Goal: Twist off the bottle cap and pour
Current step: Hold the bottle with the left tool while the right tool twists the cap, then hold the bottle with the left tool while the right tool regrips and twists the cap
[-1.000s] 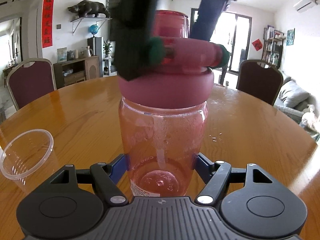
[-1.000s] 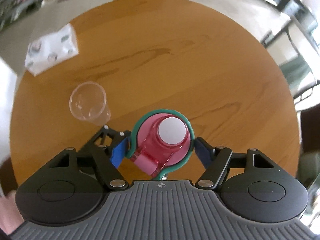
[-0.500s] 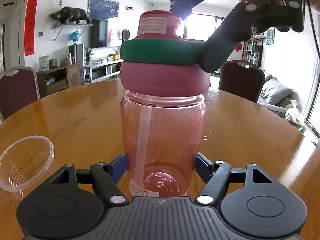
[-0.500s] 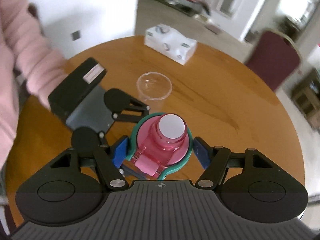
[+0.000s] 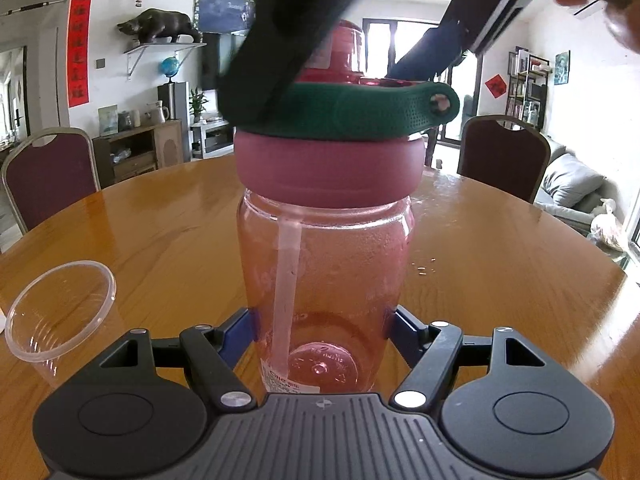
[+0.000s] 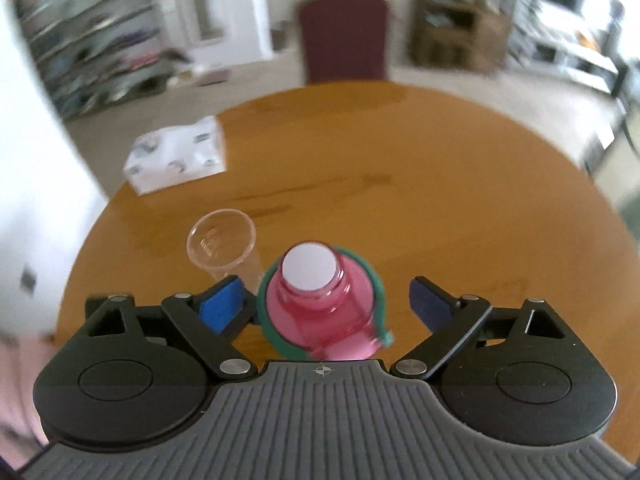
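Note:
A pink see-through bottle [image 5: 328, 272] with a straw inside stands on the round wooden table [image 5: 500, 280]. My left gripper [image 5: 322, 332] is shut on its lower body, a blue pad on either side. The pink cap [image 5: 328, 172] carries a green carry ring [image 5: 360, 116]. From above, my right gripper [image 6: 324, 300] straddles the cap [image 6: 320, 308] with its jaws opening. The right pad stands clear of the ring and the left pad sits right beside it. Its blurred black fingers [image 5: 280, 52] hang over the cap in the left wrist view. A clear plastic cup [image 6: 222, 244] stands just left of the bottle.
A white tissue box [image 6: 176, 156] lies near the table's far left edge. Dark red chairs [image 5: 500, 152] stand around the table. The cup [image 5: 60, 304] is close to my left gripper's left side. A pink sleeve [image 6: 16, 392] shows at the lower left.
My right gripper swung around the cap while shut on it, and the green ring's hinge and the straw turned with it. Its jaws have now spread off the cap. The left gripper kept still.

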